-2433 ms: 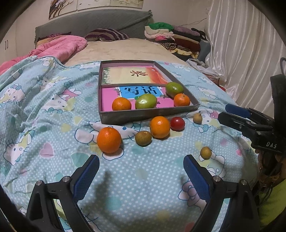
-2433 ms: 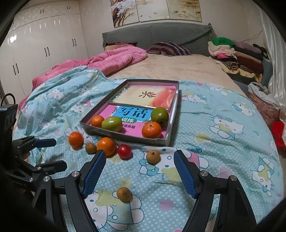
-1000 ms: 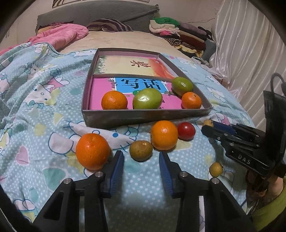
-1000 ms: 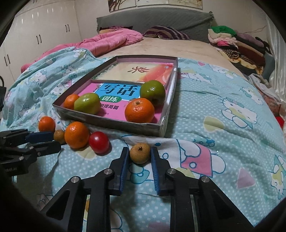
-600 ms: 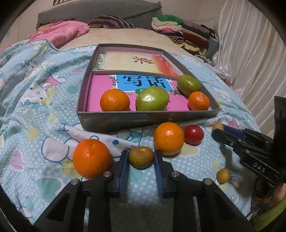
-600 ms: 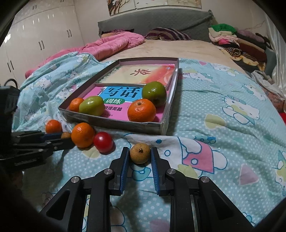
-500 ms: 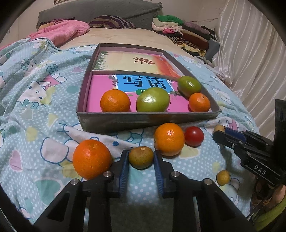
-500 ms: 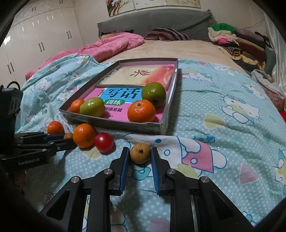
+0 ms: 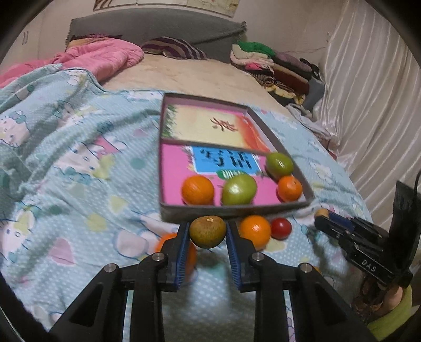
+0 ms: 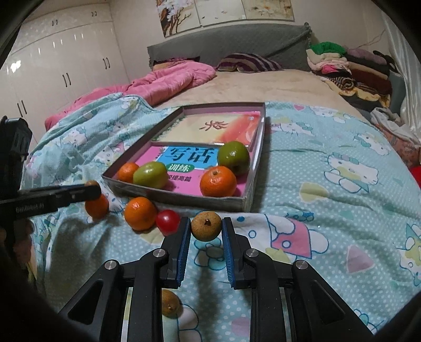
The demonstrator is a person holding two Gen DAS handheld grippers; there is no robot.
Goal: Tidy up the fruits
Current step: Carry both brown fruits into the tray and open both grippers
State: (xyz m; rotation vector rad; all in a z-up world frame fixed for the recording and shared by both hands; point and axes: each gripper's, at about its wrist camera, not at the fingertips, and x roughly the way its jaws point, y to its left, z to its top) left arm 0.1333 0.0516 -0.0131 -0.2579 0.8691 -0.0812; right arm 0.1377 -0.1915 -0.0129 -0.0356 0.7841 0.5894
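Now brown fruit [image 9: 208,231] clamped between left gripper [image 9: 208,240] pads.

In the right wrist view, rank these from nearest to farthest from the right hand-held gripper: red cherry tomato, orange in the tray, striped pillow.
1. Red cherry tomato, on the blanket, just left of the right hand-held gripper.
2. Orange in the tray, near front wall.
3. Striped pillow, far end of the bed.

We're over a bed [image 10: 276,86] with a grey headboard [image 10: 226,42], white wardrobe doors [image 10: 60,60] on the left, pale curtains [image 9: 376,105] on the right, folded clothes [image 10: 350,68] stacked near them, paintings [image 10: 223,13] above the headboard.
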